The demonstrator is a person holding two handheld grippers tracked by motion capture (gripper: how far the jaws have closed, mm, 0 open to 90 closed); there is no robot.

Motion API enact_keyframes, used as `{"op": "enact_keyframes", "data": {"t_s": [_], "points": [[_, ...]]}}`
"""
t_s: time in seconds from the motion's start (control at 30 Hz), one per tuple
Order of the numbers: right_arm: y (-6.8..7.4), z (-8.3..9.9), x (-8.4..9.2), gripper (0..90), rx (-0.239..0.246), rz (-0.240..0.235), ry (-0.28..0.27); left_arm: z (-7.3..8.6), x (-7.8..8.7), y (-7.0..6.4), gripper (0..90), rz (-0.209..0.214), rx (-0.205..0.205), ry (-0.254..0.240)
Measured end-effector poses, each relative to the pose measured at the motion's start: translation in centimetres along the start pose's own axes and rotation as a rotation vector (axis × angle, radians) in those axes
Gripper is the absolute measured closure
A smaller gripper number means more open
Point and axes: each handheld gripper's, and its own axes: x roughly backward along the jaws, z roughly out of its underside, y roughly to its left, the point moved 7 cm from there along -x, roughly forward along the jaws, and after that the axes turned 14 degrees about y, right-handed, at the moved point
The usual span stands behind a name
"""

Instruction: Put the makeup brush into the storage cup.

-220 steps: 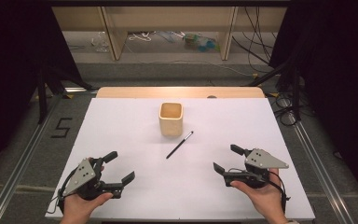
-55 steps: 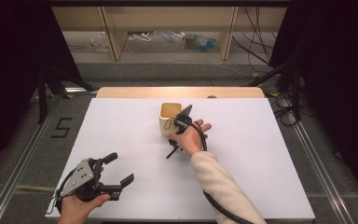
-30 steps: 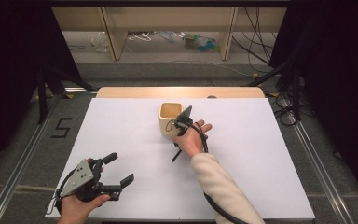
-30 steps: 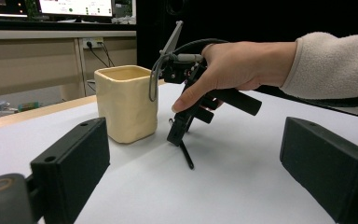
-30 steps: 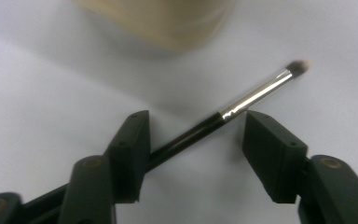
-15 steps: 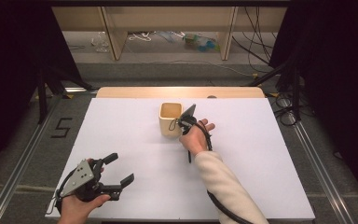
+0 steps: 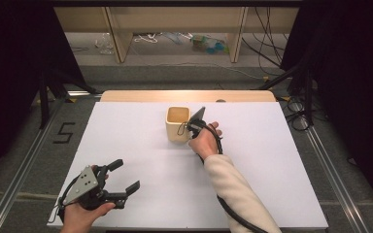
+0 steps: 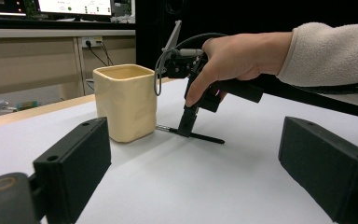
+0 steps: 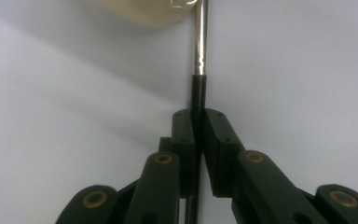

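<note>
Lying flat, pen (image 9: 199, 56) points toward cup (image 9: 144, 11).

Cream fleece sleeve (image 7: 233, 187); black tools (brass screws, grey plate).

– Any writing readable?
– Just a black numeral "5" (image 7: 63, 133), marked on the grey floor (image 7: 24, 145) beside the counter (image 7: 126, 126), farther off than the left claw (image 7: 120, 180).

The pen (image 9: 199, 56) pairs a shiny metal front with a matt black barrel — the cup (image 8: 125, 101) looks matt and cream, the table (image 7: 126, 141) smooth white.
</note>
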Motion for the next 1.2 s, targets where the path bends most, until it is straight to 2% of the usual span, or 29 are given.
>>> {"op": "enact_keyframes", "data": {"t_s": [0.03, 0.1, 0.2, 0.37, 0.4, 0.47, 0.5, 0.57, 0.6, 0.63, 0.67, 0.77, 0.83, 0.87, 0.9, 0.97, 1.1, 1.2], "points": [[-0.1, -0.1, -0.1, 83.6, 0.004, 0.005, -0.014, 0.0, 0.0, 0.0, 8.9, 0.002, 0.002, 0.000], [0.0, -0.1, -0.1, 83.6, -0.007, -0.002, -0.010, 0.1, 0.0, 0.0, 8.9, 0.001, 0.002, 0.002], [-0.1, -0.2, -0.1, 83.8, 0.006, 0.001, -0.003, 0.1, -0.1, 0.0, 8.9, 0.002, 0.002, 0.004], [-0.1, -0.1, 0.0, 84.2, -0.004, -0.028, 0.020, 0.1, -0.1, 0.0, 8.9, 0.002, -0.004, 0.006], [-0.3, -0.2, 0.0, 84.2, 0.004, -0.022, 0.001, 0.1, -0.1, 0.0, 8.9, 0.001, -0.003, 0.006], [-0.2, -0.2, -0.1, 84.3, -0.003, -0.022, -0.001, 0.1, -0.1, 0.0, 8.9, 0.000, -0.002, 0.008], [-0.3, -0.1, 0.0, 84.3, 0.010, -0.022, 0.012, 0.1, -0.1, 0.0, 8.9, 0.001, -0.003, 0.008], [-0.3, -0.2, -0.1, 84.4, 0.009, -0.022, -0.005, 0.1, -0.1, 0.0, 8.9, 0.001, -0.003, 0.009], [-0.6, -0.4, -0.1, 84.4, 0.034, -0.011, -0.013, 0.1, -0.1, 0.0, 8.9, 0.001, 0.000, 0.008], [-0.4, -0.2, 0.0, 84.4, 0.001, -0.029, 0.003, 0.2, -0.1, 0.1, 8.9, 0.000, -0.001, 0.009], [-0.4, -0.1, 0.1, 84.4, 0.011, -0.032, 0.017, 0.2, -0.1, 0.0, 8.9, 0.004, 0.003, 0.003], [-0.3, 0.0, 0.0, 84.4, -0.002, -0.036, 0.001, 0.3, -0.1, 0.0, 8.9, 0.003, 0.020, 0.013], [-0.6, 0.0, 0.0, 84.4, 0.017, -0.032, -0.010, 0.2, -0.1, 0.0, 8.9, 0.000, 0.007, 0.012], [-0.5, 0.1, 0.1, 84.4, -0.001, -0.047, -0.006, 0.3, -0.1, 0.0, 8.9, 0.001, 0.009, 0.013], [-0.7, 0.0, 0.1, 84.4, 0.014, -0.042, -0.036, 0.3, -0.1, 0.0, 8.9, 0.001, 0.002, 0.013], [-1.0, -0.1, 0.2, 84.4, 0.028, -0.035, -0.052, 0.3, -0.2, 0.0, 8.9, 0.002, 0.001, 0.015], [-1.0, 0.2, 0.7, 84.4, 0.006, -0.058, -0.035, 0.3, -0.2, 0.0, 8.9, 0.002, 0.002, 0.015], [-1.2, 0.1, 0.9, 84.4, 0.012, -0.055, -0.069, 0.3, -0.2, 0.1, 8.9, 0.001, -0.001, 0.016]]}}
